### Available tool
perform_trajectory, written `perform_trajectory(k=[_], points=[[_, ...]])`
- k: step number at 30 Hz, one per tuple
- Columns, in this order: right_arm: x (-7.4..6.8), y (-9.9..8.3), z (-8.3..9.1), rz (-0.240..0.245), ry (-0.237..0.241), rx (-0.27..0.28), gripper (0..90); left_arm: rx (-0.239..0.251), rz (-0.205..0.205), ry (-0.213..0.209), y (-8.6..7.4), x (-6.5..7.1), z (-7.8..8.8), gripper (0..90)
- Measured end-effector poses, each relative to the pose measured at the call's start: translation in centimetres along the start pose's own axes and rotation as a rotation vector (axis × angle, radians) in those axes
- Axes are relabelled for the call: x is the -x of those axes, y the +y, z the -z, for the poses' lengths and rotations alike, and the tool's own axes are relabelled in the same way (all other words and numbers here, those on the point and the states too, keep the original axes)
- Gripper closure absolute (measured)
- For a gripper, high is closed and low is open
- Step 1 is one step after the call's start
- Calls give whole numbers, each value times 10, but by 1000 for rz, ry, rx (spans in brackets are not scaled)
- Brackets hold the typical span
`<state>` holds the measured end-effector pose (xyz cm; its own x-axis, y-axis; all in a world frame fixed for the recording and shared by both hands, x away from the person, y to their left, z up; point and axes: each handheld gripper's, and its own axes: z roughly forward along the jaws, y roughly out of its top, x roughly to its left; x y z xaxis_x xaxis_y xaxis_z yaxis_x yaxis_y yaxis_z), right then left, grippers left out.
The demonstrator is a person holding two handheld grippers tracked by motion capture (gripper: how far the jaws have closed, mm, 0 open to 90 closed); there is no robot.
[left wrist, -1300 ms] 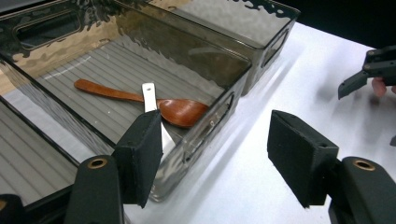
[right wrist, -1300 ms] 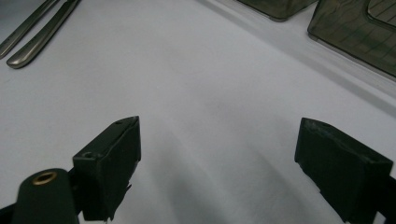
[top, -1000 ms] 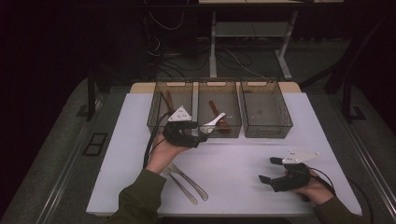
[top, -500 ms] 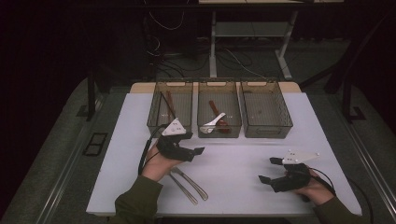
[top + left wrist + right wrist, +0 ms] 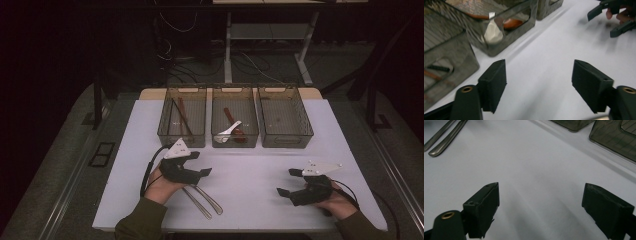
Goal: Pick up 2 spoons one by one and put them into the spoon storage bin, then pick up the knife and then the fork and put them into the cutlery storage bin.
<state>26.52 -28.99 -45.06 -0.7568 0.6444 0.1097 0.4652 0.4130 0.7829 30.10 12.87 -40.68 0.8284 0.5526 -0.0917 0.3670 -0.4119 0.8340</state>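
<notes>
Steel: two long handles [image 5: 202, 196] lie side by side on the white table [image 5: 250, 170] near its front edge, left of the middle, their near ends pointing toward the middle of that edge. The left gripper [image 5: 192, 164] hangs just above their far ends, its jaws wide apart with nothing between them; they have just closed a little. In the left gripper view those jaws frame bare table only. The left hand [image 5: 160, 186] sits toward the front left corner.

The right gripper [image 5: 287, 182] rests low near the front right corner, well apart from the handles, jaws wide and empty. In the right gripper view the handles [image 5: 444, 133] lie at the far left, with bare table between the jaws.

Three smoky clear bins stand in a row along the back edge. The left bin [image 5: 182, 141] holds dark sticks. The middle bin [image 5: 235, 142] holds a white spoon [image 5: 227, 132] lying across a reddish-brown one. The right bin [image 5: 285, 141] stands just beside the middle one.
</notes>
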Motion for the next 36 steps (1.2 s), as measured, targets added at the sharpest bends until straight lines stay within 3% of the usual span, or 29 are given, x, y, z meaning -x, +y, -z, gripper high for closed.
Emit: perform_trajectory(k=[4, 8, 12, 14, 19, 23, 36], points=[[0, 0, 0, 0, -1, 0, 143, -16, 11, -2, -10, 3, 5, 432], [0, 0, 1, -2, -4, 1, 143, -51, 4, -17, -20, 12, 9, 651], [0, 0, 1, -1, -4, 1, 143, -75, 11, -55, -30, 22, 10, 838], [0, 0, 0, -1, -6, 0, 144, -97, 17, -78, -34, 25, 9, 887], [0, 0, 0, 1, -4, -3, 143, -187, 5, -115, -45, 33, 2, 888], [-1, 0, 0, 2, -1, -4, 143, -221, -21, -117, -47, 37, -4, 888], [0, 1, -2, 6, 0, -7, 143, -208, -56, -106, -39, 33, -23, 889]])
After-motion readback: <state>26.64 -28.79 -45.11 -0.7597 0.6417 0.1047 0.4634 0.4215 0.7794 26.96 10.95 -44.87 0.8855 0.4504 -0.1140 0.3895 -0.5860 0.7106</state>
